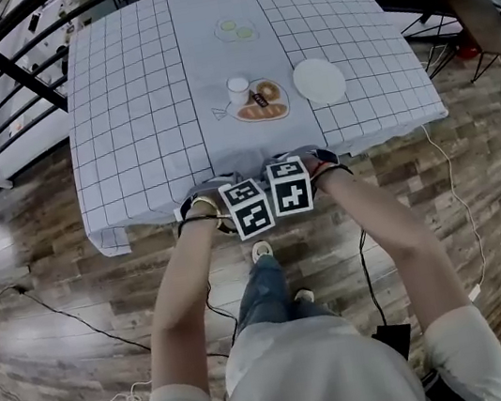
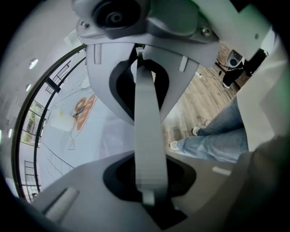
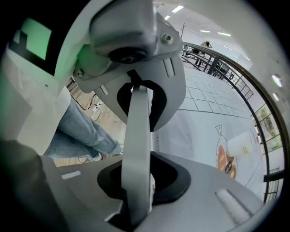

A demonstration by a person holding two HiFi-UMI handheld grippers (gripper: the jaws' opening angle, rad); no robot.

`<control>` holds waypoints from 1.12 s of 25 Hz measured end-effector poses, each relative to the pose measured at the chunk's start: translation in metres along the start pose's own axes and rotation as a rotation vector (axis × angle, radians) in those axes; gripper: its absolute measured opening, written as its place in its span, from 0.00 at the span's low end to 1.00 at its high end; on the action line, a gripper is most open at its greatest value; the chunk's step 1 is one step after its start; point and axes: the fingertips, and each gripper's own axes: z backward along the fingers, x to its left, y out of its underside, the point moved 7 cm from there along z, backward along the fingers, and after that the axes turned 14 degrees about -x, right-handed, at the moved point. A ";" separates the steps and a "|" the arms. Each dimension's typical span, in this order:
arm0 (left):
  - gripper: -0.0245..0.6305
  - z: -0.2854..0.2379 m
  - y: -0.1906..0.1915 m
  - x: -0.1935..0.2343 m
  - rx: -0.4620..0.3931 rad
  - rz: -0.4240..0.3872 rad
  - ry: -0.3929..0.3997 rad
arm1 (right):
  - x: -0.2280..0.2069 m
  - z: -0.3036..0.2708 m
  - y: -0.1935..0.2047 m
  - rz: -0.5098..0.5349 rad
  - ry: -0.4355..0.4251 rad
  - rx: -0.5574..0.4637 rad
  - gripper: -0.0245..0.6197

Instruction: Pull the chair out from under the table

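Observation:
The chair is mostly hidden under the table (image 1: 142, 118) and its checked cloth; only a grey strip of its back (image 1: 259, 168) shows at the near edge. Both grippers point steeply down on it, side by side. My left gripper (image 1: 233, 194) is shut on the grey back rail (image 2: 147, 108), which runs between its jaws in the left gripper view. My right gripper (image 1: 296, 172) is shut on the same rail (image 3: 138, 131), which spans from jaw to jaw in the right gripper view.
On the table stand a white cup (image 1: 238, 88), a tray of bread (image 1: 260, 105), a white plate (image 1: 319, 80) and a dish with green pieces (image 1: 236, 29). The person's jeans-clad legs (image 1: 265, 287) stand just behind the chair. Cables (image 1: 80, 318) lie on the wooden floor; black railings (image 1: 9, 64) curve behind the table.

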 end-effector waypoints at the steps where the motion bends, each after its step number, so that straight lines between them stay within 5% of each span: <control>1: 0.16 0.000 0.000 -0.003 0.000 -0.003 -0.002 | 0.003 0.000 0.000 -0.002 0.002 -0.001 0.15; 28: 0.16 0.007 -0.015 -0.084 -0.005 -0.010 0.007 | 0.085 0.008 0.000 -0.059 -0.005 -0.010 0.15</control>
